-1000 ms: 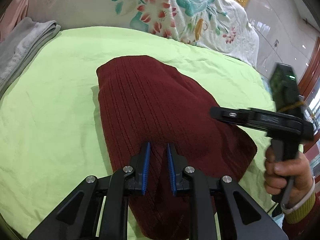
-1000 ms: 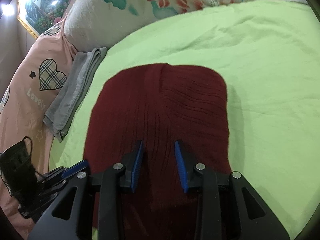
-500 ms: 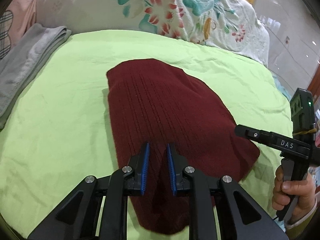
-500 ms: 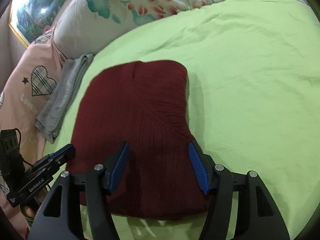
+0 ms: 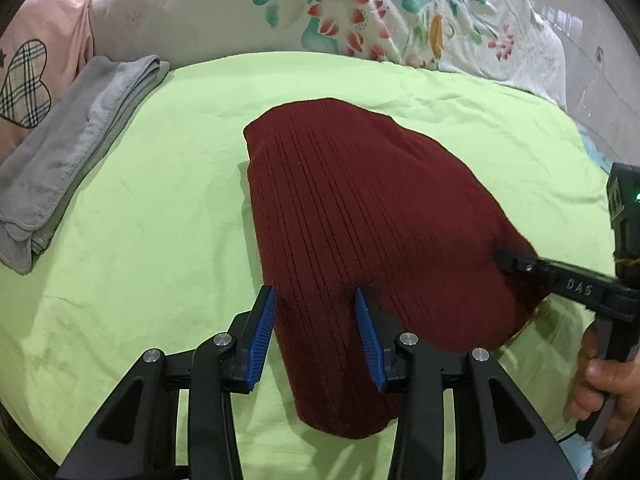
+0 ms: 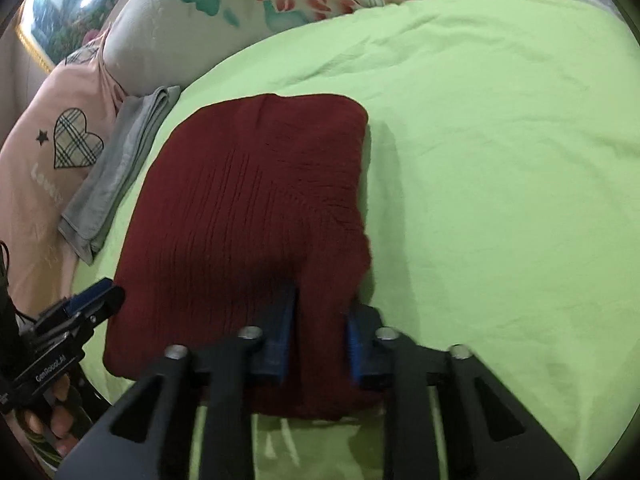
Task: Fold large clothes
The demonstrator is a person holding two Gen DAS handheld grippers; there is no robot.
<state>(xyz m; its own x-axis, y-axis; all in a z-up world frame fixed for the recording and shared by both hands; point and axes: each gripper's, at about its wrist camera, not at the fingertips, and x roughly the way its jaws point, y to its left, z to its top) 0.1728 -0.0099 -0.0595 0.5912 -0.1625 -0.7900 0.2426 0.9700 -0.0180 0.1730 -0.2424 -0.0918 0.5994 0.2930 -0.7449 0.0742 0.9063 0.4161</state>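
The sweater, a dark red ribbed knit, lies folded into a compact block on the green sheet. In your left wrist view it fills the centre and runs from 12 o'clock down to 6 o'clock; in your right wrist view it sits left of centre, with its far edge straight and square.

Your left gripper stands wide open. Its blue pads straddle the near left part of the sweater: one pad is over the sheet just beside the sweater's left edge, the other over the knit. You cannot tell from the view whether the pads touch the cloth.

Your right gripper is partly open, with a narrower gap than the left. Its fingers sit at the sweater's near right corner with knit showing between them. The view is blurred here, so you cannot tell whether they grip the cloth. In the left wrist view this tool enters from 3 o'clock, its tip over the sweater's right edge, held by your right hand.

A folded grey towel lies at 9 to 10 o'clock on the sheet's edge, well apart from the sweater. A pink cushion with a plaid heart lies beyond it at 10 o'clock. A floral quilt spans 12 o'clock.
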